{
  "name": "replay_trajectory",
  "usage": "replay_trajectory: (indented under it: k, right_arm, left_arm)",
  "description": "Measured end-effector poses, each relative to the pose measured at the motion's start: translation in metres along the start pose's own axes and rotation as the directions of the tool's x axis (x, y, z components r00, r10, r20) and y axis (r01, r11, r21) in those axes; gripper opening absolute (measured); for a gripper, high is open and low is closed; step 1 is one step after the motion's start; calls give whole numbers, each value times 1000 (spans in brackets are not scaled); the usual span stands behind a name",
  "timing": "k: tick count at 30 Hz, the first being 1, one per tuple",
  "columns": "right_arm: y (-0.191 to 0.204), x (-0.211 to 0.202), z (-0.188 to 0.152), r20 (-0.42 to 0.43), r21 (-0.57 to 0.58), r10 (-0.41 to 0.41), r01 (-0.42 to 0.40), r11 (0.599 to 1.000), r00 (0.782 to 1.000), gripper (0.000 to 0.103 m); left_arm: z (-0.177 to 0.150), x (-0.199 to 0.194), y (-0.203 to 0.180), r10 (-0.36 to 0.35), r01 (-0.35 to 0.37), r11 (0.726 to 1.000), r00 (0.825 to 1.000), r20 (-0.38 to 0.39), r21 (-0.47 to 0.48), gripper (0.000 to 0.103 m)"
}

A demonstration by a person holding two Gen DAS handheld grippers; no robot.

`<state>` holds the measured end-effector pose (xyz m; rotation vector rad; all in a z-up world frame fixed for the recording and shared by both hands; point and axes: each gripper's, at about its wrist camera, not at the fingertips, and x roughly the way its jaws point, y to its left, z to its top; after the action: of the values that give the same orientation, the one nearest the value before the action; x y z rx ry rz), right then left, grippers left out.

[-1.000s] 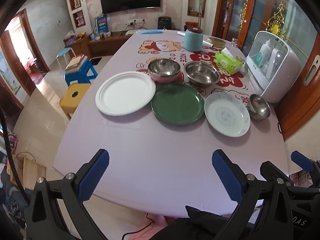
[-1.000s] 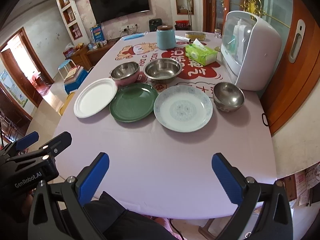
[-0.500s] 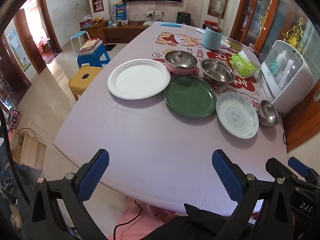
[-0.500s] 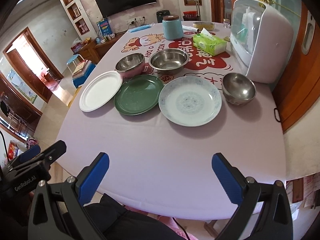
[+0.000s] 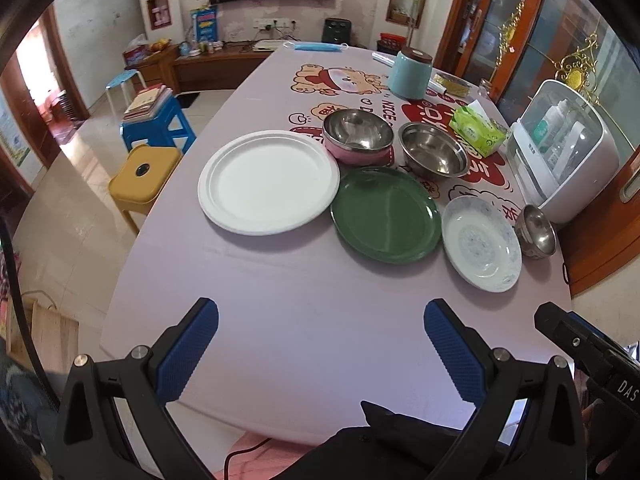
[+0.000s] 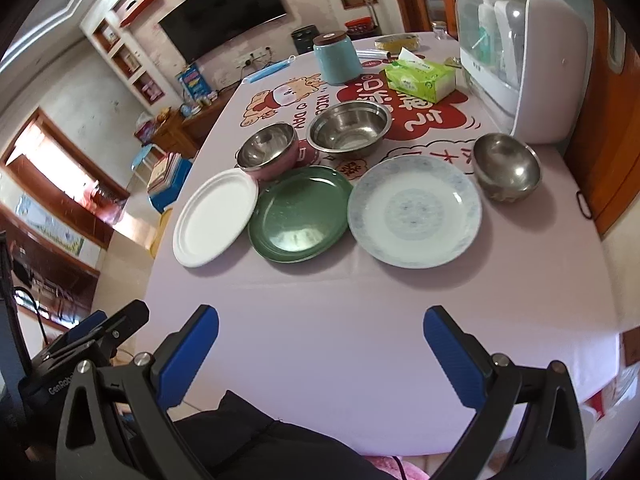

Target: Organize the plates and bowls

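Three plates lie in a row on the pink table: a white plate (image 5: pixel 268 182) (image 6: pixel 214 218), a green plate (image 5: pixel 386 214) (image 6: pixel 300 214) and a blue-patterned plate (image 5: pixel 482 242) (image 6: pixel 414 210). Behind them stand a pink-sided steel bowl (image 5: pixel 358 136) (image 6: pixel 268 156) and a wide steel bowl (image 5: pixel 434 156) (image 6: pixel 348 128). A small steel bowl (image 5: pixel 536 230) (image 6: pixel 506 166) stands at the right. My left gripper (image 5: pixel 320 344) and right gripper (image 6: pixel 320 348) are both open and empty, above the table's near edge.
A white appliance (image 5: pixel 560 152) (image 6: pixel 516 52) stands at the table's right edge. A teal canister (image 5: pixel 412 74) (image 6: pixel 336 58) and a green tissue pack (image 5: pixel 478 132) (image 6: pixel 422 80) stand farther back. Yellow (image 5: pixel 144 176) and blue (image 5: pixel 158 124) stools stand left of the table.
Both grippers have moved forward and tilted, so the plates and bowls look nearer. Both stay open. Nothing on the table has moved.
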<state>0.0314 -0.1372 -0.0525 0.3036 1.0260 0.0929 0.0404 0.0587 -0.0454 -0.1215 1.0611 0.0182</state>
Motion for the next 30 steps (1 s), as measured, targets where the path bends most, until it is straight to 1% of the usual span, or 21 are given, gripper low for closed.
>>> replay_trajectory:
  k: [6,11,17,20,26,30]
  right_arm:
    - [34,22,5,-2,59,-3,3,998,1000,102]
    - [62,42,8,-4,101,-9,10,995,1000,101]
    - [95,69,15,18,114,-17,15,993,1000,98]
    - [107,84,18,29,124,-17,14,992,999,97]
    - [124,116,24,44,143,8,-15,990,999,92]
    - [133,139,29,18,163,23,-26,986,1000,87]
  left_arm:
    - [31,22,36,-29,31,997,999,-37,68,102]
    - [49,42,62,-56,65,990,996,-75,127,102]
    - [71,74,102,-61,86,980,989,-136,180,102]
    - [82,92,119,-47,78,977,987,-153,200,102]
    - [111,128,157,-34,70,976,985,-172,208,102]
    - [133,151,178,-26,62,981,981,-191,185,101]
